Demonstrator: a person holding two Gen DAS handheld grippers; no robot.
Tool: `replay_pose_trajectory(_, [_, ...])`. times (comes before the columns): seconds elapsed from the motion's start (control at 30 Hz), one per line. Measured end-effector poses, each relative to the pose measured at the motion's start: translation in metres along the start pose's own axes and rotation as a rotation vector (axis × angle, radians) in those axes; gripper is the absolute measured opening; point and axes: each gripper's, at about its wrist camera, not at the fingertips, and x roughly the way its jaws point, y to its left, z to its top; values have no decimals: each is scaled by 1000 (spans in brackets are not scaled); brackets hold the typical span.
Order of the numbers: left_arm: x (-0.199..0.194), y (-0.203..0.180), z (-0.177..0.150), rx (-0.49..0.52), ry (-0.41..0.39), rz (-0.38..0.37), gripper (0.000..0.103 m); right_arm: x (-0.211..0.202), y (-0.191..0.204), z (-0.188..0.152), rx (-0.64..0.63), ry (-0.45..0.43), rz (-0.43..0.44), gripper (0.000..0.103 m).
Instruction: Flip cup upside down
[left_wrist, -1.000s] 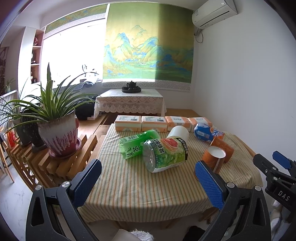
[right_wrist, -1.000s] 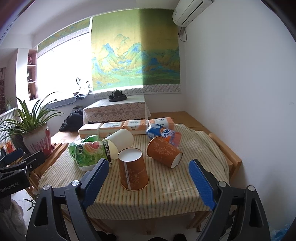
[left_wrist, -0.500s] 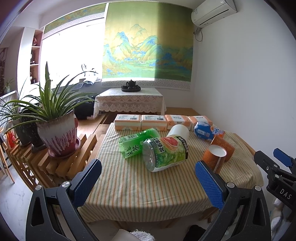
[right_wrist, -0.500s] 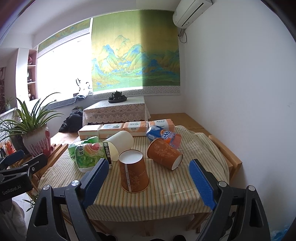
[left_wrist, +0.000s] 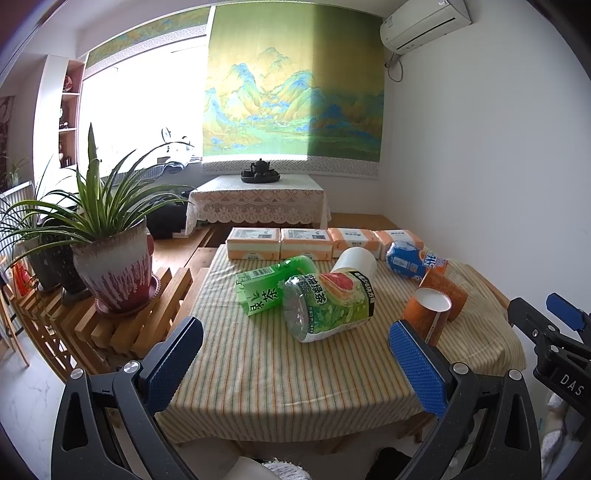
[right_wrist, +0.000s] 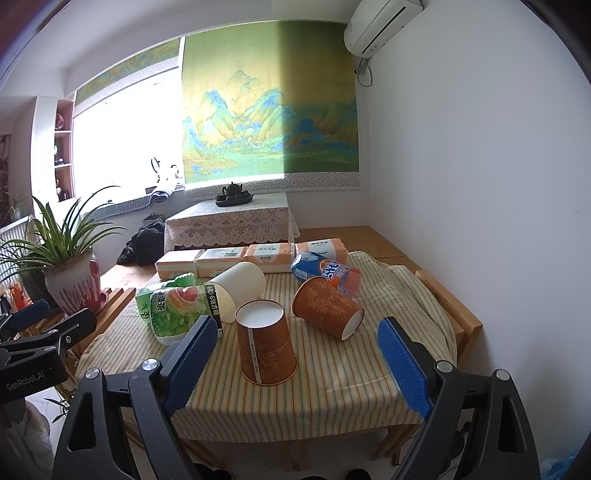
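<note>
Both grippers, left (left_wrist: 295, 360) and right (right_wrist: 297, 360), blue ribbed pads apart, before inverted tapered brown paper cup (right_wrist: 266, 341).

We see our left gripper (left_wrist: 295, 360) with jaws spread wide above the striped tabletop (left_wrist: 280, 373), an inverted orange cup (left_wrist: 426, 314) just beyond its right pad, green bottles (left_wrist: 328, 302) lying centre, potted plant (left_wrist: 114, 266) left

"DAS" on right gripper (left_wrist: 561, 354); "GenRobot.AI" on left gripper (right_wrist: 33, 354); "绿茶" on green carton (left_wrist: 260, 291)
</note>
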Motion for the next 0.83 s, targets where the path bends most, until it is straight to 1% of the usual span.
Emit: replay_pose_trajectory(0.83, [8,0,-3,8,12,4,102,6,0,-3,-1,19,-1,86])
